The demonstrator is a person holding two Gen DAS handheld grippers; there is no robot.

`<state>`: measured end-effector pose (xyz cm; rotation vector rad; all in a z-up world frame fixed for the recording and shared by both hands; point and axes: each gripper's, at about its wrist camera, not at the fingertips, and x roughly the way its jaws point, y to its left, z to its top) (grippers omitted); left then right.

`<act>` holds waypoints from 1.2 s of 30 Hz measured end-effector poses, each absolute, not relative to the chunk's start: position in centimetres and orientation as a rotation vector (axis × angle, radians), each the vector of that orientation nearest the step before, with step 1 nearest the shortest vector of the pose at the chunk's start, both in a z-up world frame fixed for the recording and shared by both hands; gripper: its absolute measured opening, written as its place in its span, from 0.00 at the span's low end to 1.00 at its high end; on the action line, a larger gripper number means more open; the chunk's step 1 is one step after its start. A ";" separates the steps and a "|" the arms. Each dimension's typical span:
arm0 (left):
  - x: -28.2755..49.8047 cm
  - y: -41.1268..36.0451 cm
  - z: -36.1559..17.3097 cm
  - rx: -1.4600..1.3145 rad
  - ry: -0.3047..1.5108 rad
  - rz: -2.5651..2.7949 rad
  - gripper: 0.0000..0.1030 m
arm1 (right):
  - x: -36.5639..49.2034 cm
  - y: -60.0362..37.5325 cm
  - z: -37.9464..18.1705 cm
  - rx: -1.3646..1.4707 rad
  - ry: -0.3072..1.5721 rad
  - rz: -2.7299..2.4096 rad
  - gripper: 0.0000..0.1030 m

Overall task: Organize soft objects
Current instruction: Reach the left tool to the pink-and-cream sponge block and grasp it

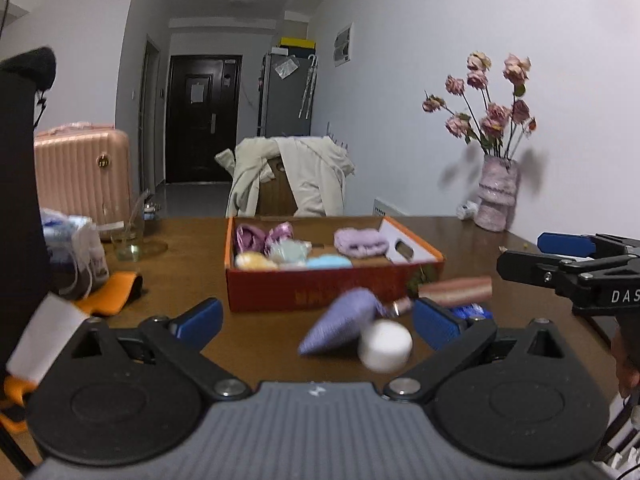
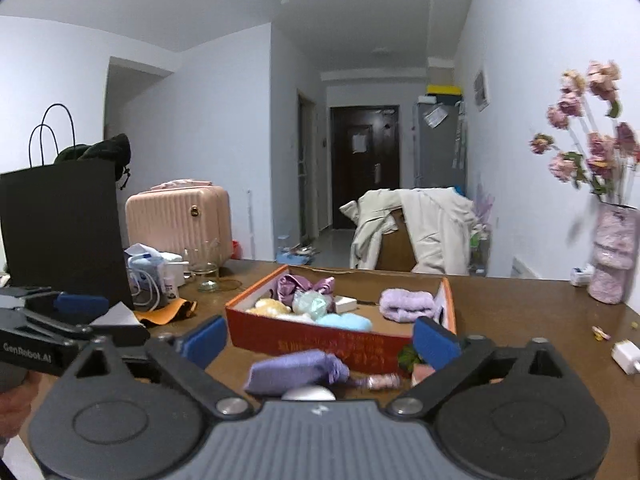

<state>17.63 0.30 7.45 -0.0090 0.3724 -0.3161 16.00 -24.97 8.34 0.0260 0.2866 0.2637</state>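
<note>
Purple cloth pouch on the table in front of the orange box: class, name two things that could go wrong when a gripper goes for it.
1. The white round jar touches the purple cloth pouch, so a wide-open left gripper may knock it away.
2. The orange cardboard box sits close behind; overreaching could shove it.

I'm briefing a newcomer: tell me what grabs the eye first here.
An orange-red cardboard box mid-table holds pastel soft items, including a folded lilac towel. In front of it a purple cloth pouch lies on the wooden table. Dried pink roses in a vase stand at the far right corner.
</note>
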 end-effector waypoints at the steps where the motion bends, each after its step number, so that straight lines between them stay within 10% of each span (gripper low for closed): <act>1: 17.1 0.3 6.9 -0.021 0.382 -0.320 1.00 | 15.3 -24.9 7.7 0.031 0.297 0.261 0.98; 21: 23.9 -8.9 4.9 -0.110 0.520 -0.440 0.99 | 20.0 -35.6 3.4 0.240 0.397 0.203 0.87; 27: 32.3 -15.6 4.0 -0.153 0.633 -0.470 0.62 | 27.8 -41.5 1.6 0.400 0.459 0.166 0.60; 36: 40.0 -19.1 -0.2 -0.361 0.873 -0.548 0.42 | 34.3 -43.6 -3.6 0.587 0.589 0.205 0.40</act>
